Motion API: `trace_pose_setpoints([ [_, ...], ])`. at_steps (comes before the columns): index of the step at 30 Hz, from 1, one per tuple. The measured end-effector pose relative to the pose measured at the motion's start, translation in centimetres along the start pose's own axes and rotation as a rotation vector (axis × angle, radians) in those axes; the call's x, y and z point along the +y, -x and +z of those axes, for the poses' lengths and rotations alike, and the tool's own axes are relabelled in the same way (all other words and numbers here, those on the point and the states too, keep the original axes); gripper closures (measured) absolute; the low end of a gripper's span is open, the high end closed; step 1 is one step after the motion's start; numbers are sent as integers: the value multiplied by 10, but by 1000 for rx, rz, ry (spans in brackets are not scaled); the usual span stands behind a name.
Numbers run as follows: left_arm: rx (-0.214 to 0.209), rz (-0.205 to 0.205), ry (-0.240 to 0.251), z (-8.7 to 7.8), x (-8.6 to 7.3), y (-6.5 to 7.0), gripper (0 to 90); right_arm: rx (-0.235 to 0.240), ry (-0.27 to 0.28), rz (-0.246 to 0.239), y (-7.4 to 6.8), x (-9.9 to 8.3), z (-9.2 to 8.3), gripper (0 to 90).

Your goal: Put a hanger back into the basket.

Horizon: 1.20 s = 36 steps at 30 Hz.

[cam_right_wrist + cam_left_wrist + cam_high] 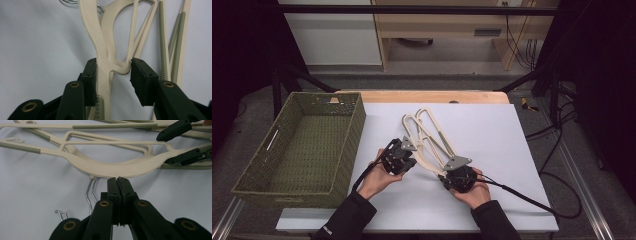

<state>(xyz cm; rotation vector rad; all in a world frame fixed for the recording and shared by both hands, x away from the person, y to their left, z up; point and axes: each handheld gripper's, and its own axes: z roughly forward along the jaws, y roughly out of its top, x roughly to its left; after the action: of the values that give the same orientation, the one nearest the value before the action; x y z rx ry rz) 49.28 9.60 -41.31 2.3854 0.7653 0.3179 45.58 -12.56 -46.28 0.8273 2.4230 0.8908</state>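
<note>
Jaws of the left gripper (117,180) are pressed fully together with nothing between them, and their tips sit just beside the curved lower edge of a cream plastic hanger (112,167), very near the place where its thin wire hook (90,195) goes into the plastic. I cannot tell if the tips touch the hanger. In the right gripper view, the jaws of the right gripper (113,68) stand partly apart on both sides of a hanger's neck (103,67); the one jaw lies against the cream plastic, and the other jaw touches or almost touches a small bend of the frame.

From the high view, several cream hangers (429,137) lie in a loose, overlapping pile near the middle of the desk (507,135), which has a pale grey-white surface. Some hangers carry ribbed grey-green strips (162,40) along their bars. The left gripper (401,156) is at the left side of the pile, held by the left hand (377,177), and the right gripper (451,172) is at the lower right end of the pile, held by the right hand (472,192). A black cable (522,197) runs from the right gripper toward the right edge of the desk. A green woven basket (344,145) stands at the left side of the desk, apart from the hangers.
</note>
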Motion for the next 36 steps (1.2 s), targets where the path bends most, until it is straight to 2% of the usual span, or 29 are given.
trace_pose_setpoints([
  [8,-13,-10,22,-3,1,0,880,-29,3,-43,-2,0,-2,624],
  [13,-32,-25,107,-9,3,-1,873,-62,12,-73,-3,1,-7,673],
  [14,-35,-19,109,-11,3,-2,873,-62,12,-73,-3,1,-7,673],
  [16,-53,-39,148,-12,3,-2,859,-81,10,-89,-3,1,-9,695],
  [18,-83,-43,183,-14,3,-3,800,-88,11,-101,-2,1,-10,713],
  [19,-82,-41,213,-15,4,-2,755,-89,16,-103,-3,1,-11,723],
  [20,-69,-44,233,-17,4,-1,755,-89,16,-103,-3,1,-11,723],
  [22,-63,-46,273,-21,5,0,646,-98,21,-111,-2,1,-13,747],
  [23,-62,-44,300,-25,5,0,646,-98,21,-111,-2,1,-13,747],
  [24,-42,-47,350,-34,6,1,540,-109,26,-116,-2,1,-14,760],
  [25,-42,-47,350,-34,6,1,485,-111,32,-136,0,1,-15,769],
  [28,-35,-46,417,-50,7,1,350,-142,33,-143,0,2,-18,795],
  [29,-33,-45,435,-56,6,1,350,-142,33,-143,0,2,-18,795],
  [30,-32,-48,462,-64,6,1,306,-142,37,-139,1,2,-19,802],
  [31,-21,-47,481,-70,4,1,251,-157,48,-155,4,2,-22,817],
  [32,12,-42,501,-80,2,0,227,-160,50,-147,4,3,-23,825],
  [33,12,-42,501,-80,2,0,207,-168,51,-153,4,3,-24,836],
  [35,34,-48,506,-89,0,-2,177,-176,57,-162,6,3,-26,840],
  [36,31,-51,510,-93,-2,-4,163,-175,58,-168,8,3,-26,844],
])
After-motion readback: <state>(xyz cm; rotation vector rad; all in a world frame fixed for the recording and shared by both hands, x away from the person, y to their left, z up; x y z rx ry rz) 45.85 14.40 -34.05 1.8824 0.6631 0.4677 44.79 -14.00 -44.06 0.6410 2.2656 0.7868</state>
